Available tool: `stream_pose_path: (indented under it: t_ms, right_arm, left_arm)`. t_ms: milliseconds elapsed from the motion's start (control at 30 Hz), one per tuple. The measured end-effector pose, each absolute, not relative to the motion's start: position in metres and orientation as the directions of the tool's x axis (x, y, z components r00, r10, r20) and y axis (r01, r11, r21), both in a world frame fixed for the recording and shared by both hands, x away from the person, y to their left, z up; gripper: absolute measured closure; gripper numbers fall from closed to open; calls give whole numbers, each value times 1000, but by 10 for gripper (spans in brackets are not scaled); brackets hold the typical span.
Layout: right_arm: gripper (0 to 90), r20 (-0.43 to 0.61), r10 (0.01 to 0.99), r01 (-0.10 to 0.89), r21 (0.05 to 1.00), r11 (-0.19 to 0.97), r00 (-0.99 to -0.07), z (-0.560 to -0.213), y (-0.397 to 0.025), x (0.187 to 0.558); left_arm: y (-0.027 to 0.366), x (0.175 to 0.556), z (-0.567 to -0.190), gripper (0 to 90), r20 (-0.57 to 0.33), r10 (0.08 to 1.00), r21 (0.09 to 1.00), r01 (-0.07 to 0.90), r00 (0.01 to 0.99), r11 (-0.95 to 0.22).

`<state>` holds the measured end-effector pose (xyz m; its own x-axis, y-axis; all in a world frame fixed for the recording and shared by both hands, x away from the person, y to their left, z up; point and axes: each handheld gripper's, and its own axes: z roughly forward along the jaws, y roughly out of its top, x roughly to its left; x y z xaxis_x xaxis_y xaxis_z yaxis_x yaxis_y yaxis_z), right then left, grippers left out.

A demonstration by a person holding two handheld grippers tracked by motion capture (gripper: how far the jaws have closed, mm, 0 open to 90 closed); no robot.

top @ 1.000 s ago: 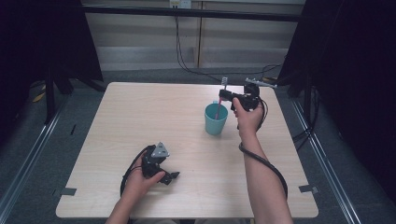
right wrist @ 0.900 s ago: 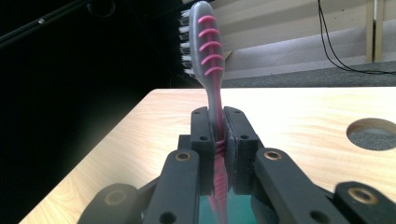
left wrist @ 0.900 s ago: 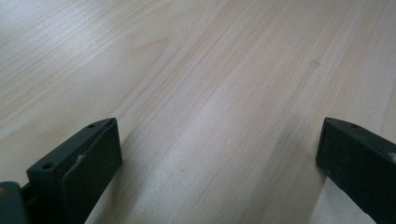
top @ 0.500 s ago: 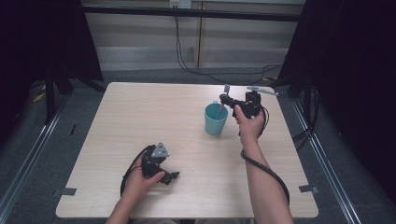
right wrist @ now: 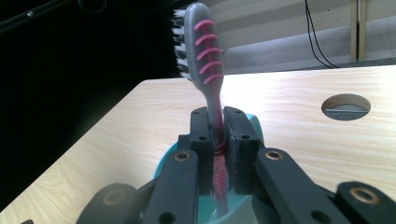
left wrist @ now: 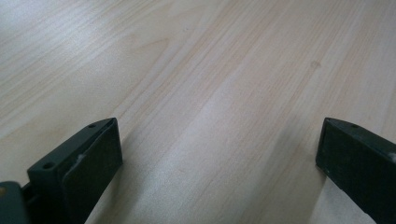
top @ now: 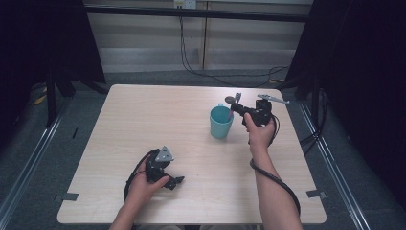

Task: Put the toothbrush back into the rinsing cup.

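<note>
My right gripper (right wrist: 218, 140) has its fingers (right wrist: 201, 140) clamped on the grey-and-pink toothbrush (right wrist: 205, 60), holding it upright over the teal cup (top: 220, 122) toward the counter's (top: 143, 115) far right. My left gripper (top: 165, 175) rests low on the near counter, fingers (left wrist: 88, 158) spread wide around nothing.

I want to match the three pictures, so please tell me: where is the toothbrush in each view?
High view: the toothbrush stands right of centre, its lower end in the cup, held by the right tongs.
Left gripper view: bare table between open tongs; I cannot find it there.
Right gripper view: centre, upright, clamped between the tongs, head at top.
Shared landmark: the teal cup.
</note>
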<state>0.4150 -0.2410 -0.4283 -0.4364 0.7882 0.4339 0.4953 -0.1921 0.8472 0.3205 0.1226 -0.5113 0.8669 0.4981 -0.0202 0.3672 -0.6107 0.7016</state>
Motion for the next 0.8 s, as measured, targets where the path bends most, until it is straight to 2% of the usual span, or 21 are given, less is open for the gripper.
stream_pose_path:
  t_ms: [800]
  right_arm:
    - [788, 411, 794, 505, 849, -155, -448, -439, -235, 401]
  left_arm:
    - [123, 321, -511, 1, -21, 498, 701, 368, 867, -611]
